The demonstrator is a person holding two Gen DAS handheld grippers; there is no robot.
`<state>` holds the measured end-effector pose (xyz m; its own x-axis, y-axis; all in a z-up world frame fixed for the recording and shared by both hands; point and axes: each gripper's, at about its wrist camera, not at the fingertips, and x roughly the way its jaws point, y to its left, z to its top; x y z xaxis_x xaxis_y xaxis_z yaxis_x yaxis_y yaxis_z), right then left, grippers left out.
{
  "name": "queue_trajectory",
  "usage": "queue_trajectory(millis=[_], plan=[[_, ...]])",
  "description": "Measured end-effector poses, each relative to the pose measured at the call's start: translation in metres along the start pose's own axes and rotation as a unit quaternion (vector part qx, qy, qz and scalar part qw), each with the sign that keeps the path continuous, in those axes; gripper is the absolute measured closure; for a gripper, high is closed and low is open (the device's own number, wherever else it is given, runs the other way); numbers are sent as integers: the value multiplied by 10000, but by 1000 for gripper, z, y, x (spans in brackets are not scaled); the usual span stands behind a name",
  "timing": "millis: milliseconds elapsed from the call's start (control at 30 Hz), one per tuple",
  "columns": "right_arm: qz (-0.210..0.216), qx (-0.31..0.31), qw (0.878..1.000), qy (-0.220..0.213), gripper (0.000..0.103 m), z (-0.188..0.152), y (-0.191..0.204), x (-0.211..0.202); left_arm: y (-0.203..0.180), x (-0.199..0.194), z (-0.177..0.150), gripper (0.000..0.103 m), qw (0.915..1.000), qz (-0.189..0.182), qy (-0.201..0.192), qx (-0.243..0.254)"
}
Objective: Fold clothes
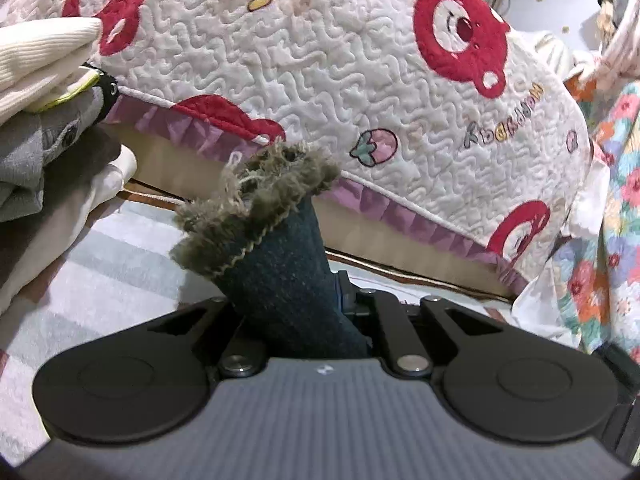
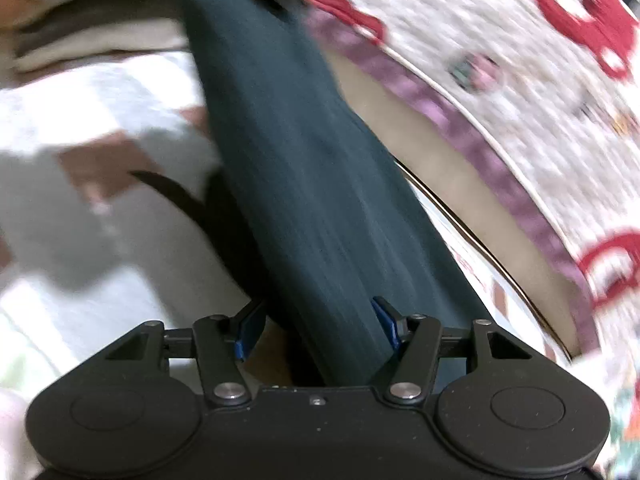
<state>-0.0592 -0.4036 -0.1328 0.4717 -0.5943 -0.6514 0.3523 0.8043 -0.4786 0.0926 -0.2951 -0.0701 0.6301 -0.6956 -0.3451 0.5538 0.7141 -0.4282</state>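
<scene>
In the left wrist view, the left gripper [image 1: 320,320] is clamped tight on a dark denim garment [image 1: 276,276], whose frayed hem [image 1: 256,192] sticks up beyond the jaws, probably pinched there as a corner for folding. Beyond it lies a quilted blanket [image 1: 320,60], with a pile of clothes [image 1: 40,120] at the far left. The fingertips are hidden by the cloth.

In the right wrist view, the right gripper [image 2: 316,328] stands wide, blue pads [image 2: 384,316] apart, with the same denim [image 2: 304,160] running loose between them. Heavy blur hides whether either pad touches it.
</scene>
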Motion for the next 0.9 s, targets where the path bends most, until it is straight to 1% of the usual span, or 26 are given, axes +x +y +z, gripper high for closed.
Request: queue_trajectory(millis=[33,67,100,133,200,233,300,400,533,600,667,767,800,833,867,900], plan=[[-84,229,9997,60,43,-4,-9,-1,3,0,1,95,10000,24,20,-48],[-109,462,9988,88,50,-9,-19,-3,5,2,3,95,9999,57,95,-121],[-74,642,9979,101,72,-12,-27,-4,7,6,4,95,9995,93,201,-209],[-15,804,9967,112,80,-15,-35,-4,8,9,5,95,9990,129,307,-297],[255,1084,9937,116,85,-17,-49,-4,12,12,11,95,9984,96,377,-412],[359,1249,9914,116,86,-15,-53,-3,11,11,16,95,9989,113,335,-321],[527,1599,9857,24,86,-8,-59,-2,9,0,31,95,9997,183,116,-69],[1065,2172,9695,-388,86,8,-60,-16,10,-28,64,95,9987,311,-323,237],[1782,2201,9537,-1012,86,53,-36,-42,7,-79,115,95,9924,412,-953,660],[2245,2251,9386,-1340,86,76,-23,-54,-1,-102,134,95,9872,521,-1152,969],[2713,2321,9207,-1573,86,93,-9,-62,-4,-123,148,95,9830,644,-1298,1125],[3323,1971,9039,-1832,86,110,23,-79,3,-141,154,95,9810,848,-1315,1146],[3505,1834,8998,-1843,86,113,31,-82,7,-143,151,95,9813,910,-1268,1123],[3703,1671,8969,-1750,85,116,37,-82,13,-142,146,95,9822,966,-1190,1087],[3871,1640,8925,-1631,78,115,39,-82,17,-141,141,95,9835,965,-1120,1038],[4012,1699,8872,-1518,69,112,39,-82,20,-138,135,95,9853,920,-1057,980]])
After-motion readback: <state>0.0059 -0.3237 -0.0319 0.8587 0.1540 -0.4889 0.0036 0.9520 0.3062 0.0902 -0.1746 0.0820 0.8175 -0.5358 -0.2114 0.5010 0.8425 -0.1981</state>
